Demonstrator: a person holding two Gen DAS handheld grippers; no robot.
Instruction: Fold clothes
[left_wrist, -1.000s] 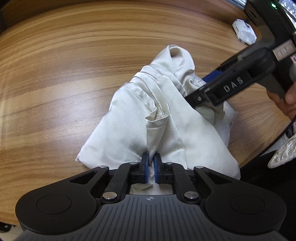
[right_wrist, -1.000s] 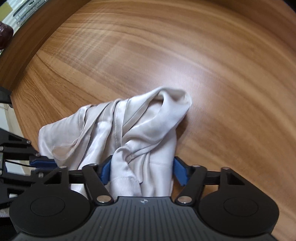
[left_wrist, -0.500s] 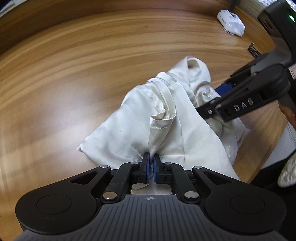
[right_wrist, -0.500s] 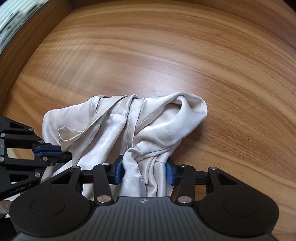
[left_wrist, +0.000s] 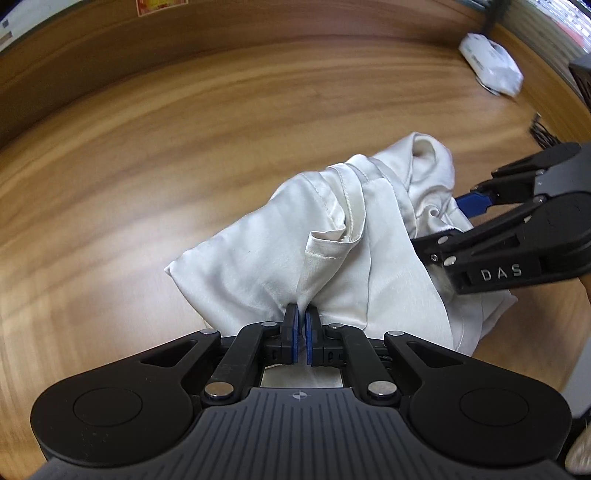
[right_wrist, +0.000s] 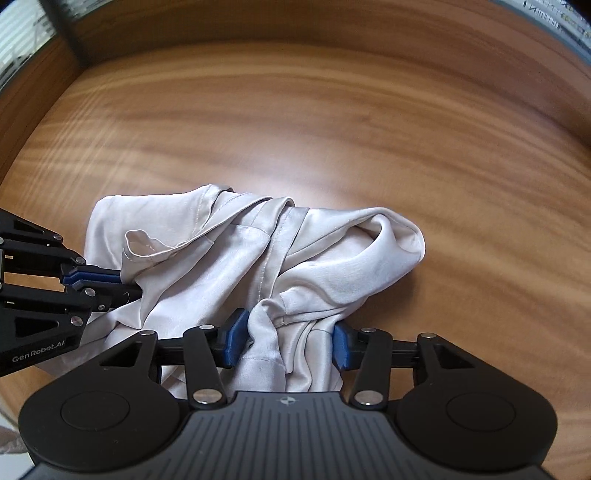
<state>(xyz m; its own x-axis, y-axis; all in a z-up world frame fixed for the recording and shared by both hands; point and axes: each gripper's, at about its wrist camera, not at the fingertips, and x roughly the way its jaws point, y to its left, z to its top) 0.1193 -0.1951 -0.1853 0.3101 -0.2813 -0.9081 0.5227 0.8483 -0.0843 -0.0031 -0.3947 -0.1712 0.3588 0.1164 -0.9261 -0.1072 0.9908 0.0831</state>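
Left wrist view: the left gripper (left_wrist: 301, 325) has its blue pads pinched together on a fold of the crumpled cream garment (left_wrist: 332, 251), which lies on the wooden table (left_wrist: 147, 166). Farther right, the right gripper (right_wrist: 286, 341) stands wider, its pads apart with bunched cloth between them; a white packet (left_wrist: 491, 62) sits well beyond.

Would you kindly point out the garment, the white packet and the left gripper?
garment (right_wrist: 221, 266): right wrist view, on its smooth middle panel.
white packet (left_wrist: 491, 62): left wrist view, on its top face.
left gripper (left_wrist: 301, 330): left wrist view, between its fingertips, shut on the garment.
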